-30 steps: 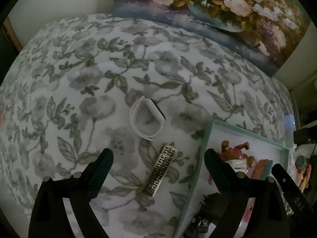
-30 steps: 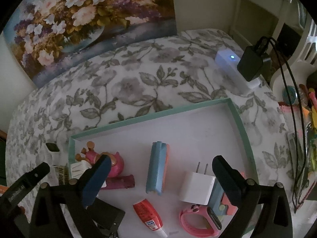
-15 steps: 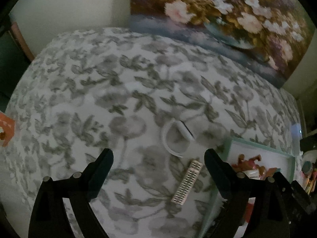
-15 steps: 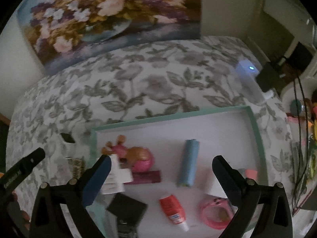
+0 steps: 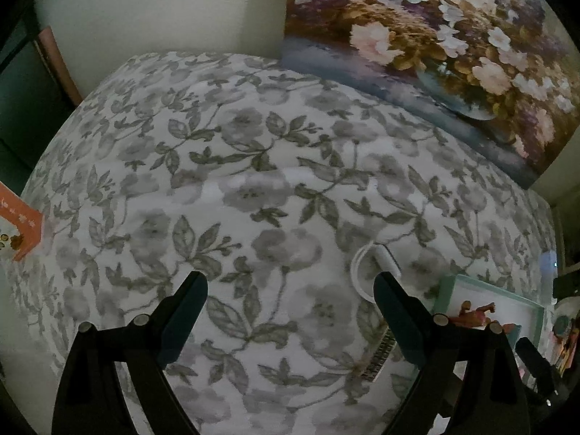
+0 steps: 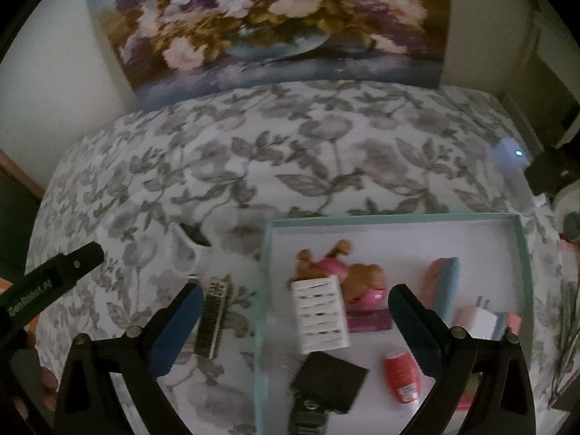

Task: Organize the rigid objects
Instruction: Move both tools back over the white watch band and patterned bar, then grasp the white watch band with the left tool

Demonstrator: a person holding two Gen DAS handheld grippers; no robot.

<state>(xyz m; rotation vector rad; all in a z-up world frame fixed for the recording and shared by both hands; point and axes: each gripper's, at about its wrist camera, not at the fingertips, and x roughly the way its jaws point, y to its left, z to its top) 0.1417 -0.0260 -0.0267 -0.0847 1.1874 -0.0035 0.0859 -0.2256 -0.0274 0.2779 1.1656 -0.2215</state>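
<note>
Floral grey-and-white bedding [image 5: 253, 188] is covering the bed in front of me, and a flower painting [image 6: 275, 25] is leaning against the wall behind it. I am holding both tools above the bed in dim light. My left hand-held gripper [image 5: 290, 311] is hanging spread wide over bare cloth, gripping nothing. My right hand-held gripper [image 6: 295, 322] is likewise released, its fingers straddling the left wall of the teal tray [image 6: 395, 217].

Outside the tray, a patterned metal bar [image 6: 213, 317] is lying flat on the bedding, its long axis running away from me and leaning slightly right at the far end; in the right wrist view it is sitting just beside the left finger. Just beyond it a white wristband [image 6: 188, 253] is lying looped, its dark face turned up and to the right.

Only the right wrist view is showing me the tray's contents: a white slatted block [image 6: 320, 315], long axis pointing away from me, a pink figure [image 6: 348, 275], a blue case [image 6: 446, 290], a white plug [image 6: 478, 320], a red tube [image 6: 402, 373] and a black square piece [image 6: 331, 377]. The left wrist view is giving me the bar [image 5: 378, 357] partly behind my right finger, the wristband [image 5: 373, 268] (its loop is clearer here), and an orange card [image 5: 20, 228] at the bed's left edge.
</note>
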